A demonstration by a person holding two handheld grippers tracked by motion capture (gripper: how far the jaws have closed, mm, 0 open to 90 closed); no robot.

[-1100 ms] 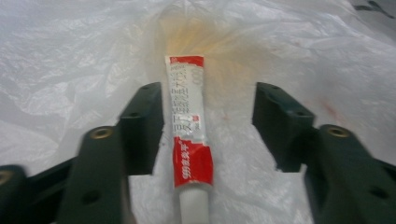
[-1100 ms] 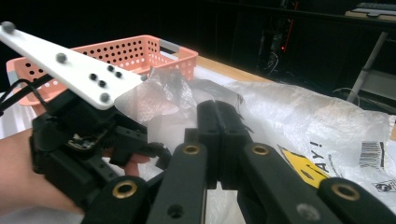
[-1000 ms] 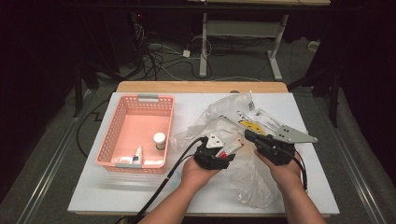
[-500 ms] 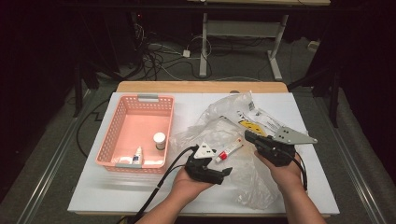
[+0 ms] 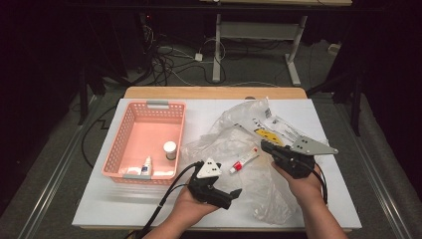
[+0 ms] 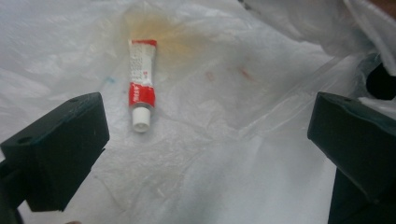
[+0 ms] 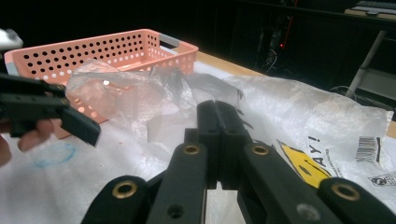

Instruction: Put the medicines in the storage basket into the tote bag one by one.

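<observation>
A small red-and-white tube [image 5: 244, 160] [image 6: 141, 88] with a white cap lies on a crumpled clear plastic bag [image 5: 225, 133] [image 6: 243, 102] in the middle of the white table. My left gripper [image 5: 232, 195] [image 6: 210, 140] is open, its jaws spread wide just short of the tube's cap and touching nothing. It also appears at the left of the right gripper view [image 7: 79, 123]. My right gripper [image 5: 265, 146] [image 7: 217, 112] rests on the bag [image 7: 303, 107] to the right of the tube, jaws pressed together on the thin film.
A pink perforated basket [image 5: 124, 144] [image 7: 93, 51] stands at the left, holding a white-capped bottle [image 5: 170, 149] and a small dropper bottle [image 5: 147, 166]. Printed labels [image 5: 271, 133] show through the bag. Bare white table [image 5: 109, 204] lies in front of the basket.
My left gripper has drawn back toward the person and down, away from the tube, which now lies free on the bag. The right gripper has stayed in place.
</observation>
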